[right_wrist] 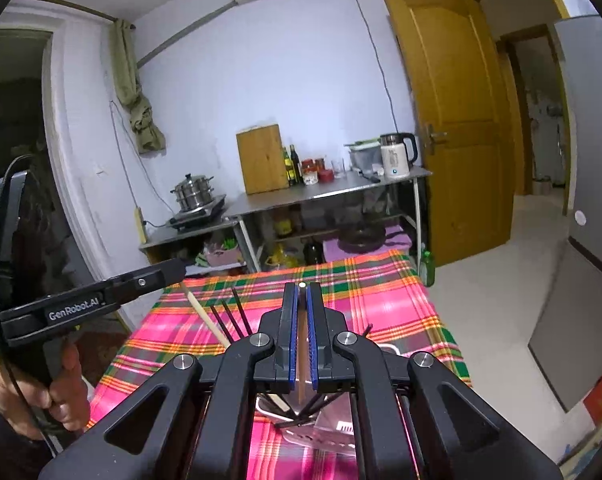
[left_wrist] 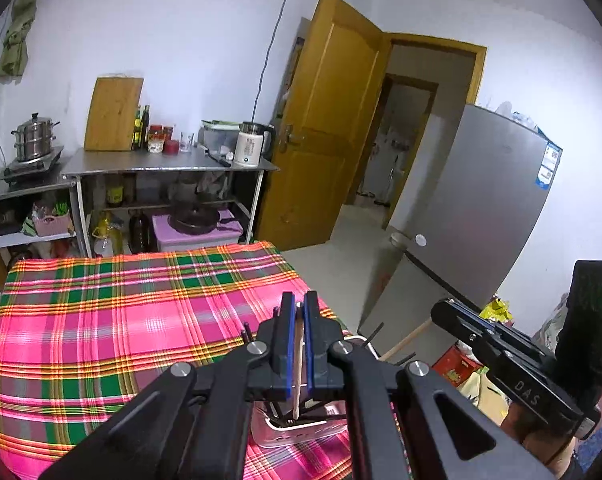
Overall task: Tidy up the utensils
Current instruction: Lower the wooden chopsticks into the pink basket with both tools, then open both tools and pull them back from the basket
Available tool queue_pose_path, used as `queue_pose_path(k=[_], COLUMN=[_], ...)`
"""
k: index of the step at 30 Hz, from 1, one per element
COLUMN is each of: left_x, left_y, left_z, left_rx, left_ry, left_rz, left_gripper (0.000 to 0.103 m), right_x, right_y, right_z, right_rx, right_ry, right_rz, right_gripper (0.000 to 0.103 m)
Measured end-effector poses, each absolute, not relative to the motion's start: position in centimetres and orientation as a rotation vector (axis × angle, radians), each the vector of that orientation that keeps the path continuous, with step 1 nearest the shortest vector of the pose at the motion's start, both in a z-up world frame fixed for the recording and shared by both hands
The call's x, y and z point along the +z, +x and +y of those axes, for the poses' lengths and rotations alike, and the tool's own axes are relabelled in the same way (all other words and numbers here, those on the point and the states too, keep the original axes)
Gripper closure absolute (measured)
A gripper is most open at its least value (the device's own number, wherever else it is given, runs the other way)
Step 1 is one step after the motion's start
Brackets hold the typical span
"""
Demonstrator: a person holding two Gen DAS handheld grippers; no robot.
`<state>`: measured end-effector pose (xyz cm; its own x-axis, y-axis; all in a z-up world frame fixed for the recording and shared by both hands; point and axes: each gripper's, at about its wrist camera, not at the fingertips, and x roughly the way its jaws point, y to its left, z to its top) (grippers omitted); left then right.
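My left gripper (left_wrist: pixel 299 300) is shut on a pale wooden chopstick (left_wrist: pixel 298 364) that runs down between its blue pads toward a metal utensil holder (left_wrist: pixel 301 434) on the plaid cloth. Several dark chopsticks (left_wrist: pixel 245 334) stand in that holder. My right gripper (right_wrist: pixel 302 290) is shut on a brown chopstick (right_wrist: pixel 301 356) with a silvery tip, above the same holder (right_wrist: pixel 329 426). Each gripper shows in the other's view: the right gripper (left_wrist: pixel 437 311) at the right with its stick (left_wrist: pixel 405 340), the left gripper (right_wrist: pixel 179 267) at the left with its pale stick (right_wrist: pixel 205 316).
The table wears a pink and green plaid cloth (left_wrist: pixel 121 320). Behind it stands a steel counter (left_wrist: pixel 169 166) with a kettle (left_wrist: pixel 251 144), a cutting board and a steamer pot. A grey fridge (left_wrist: pixel 489 208) and an open wooden door (left_wrist: pixel 325 128) are to the right. A hand (right_wrist: pixel 57 392) holds the left gripper's handle.
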<state>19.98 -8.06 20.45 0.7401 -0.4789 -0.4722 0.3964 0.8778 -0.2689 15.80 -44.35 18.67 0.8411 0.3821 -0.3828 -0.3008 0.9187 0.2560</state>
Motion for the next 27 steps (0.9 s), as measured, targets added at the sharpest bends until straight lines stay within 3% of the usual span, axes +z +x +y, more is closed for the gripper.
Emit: queue_pose_path(k=[13,27], left_x=[14.9,11.9], left_y=[21.9,22.3], left_z=[-9.5,-10.7], left_rx=[-0.482,-0.486], left_ry=[-0.125,-0.076], left_rz=[0.673,0.741], left_gripper=[0.098,0.098], right_x=[13.5,12.2], right_y=[18.0,18.8], right_z=[-43.7,-42.5], right_rx=[0.372,0.381], right_ry=[0.184,0.134], right_rz=[0.562,0.608], right_gripper=[0.099,0.099])
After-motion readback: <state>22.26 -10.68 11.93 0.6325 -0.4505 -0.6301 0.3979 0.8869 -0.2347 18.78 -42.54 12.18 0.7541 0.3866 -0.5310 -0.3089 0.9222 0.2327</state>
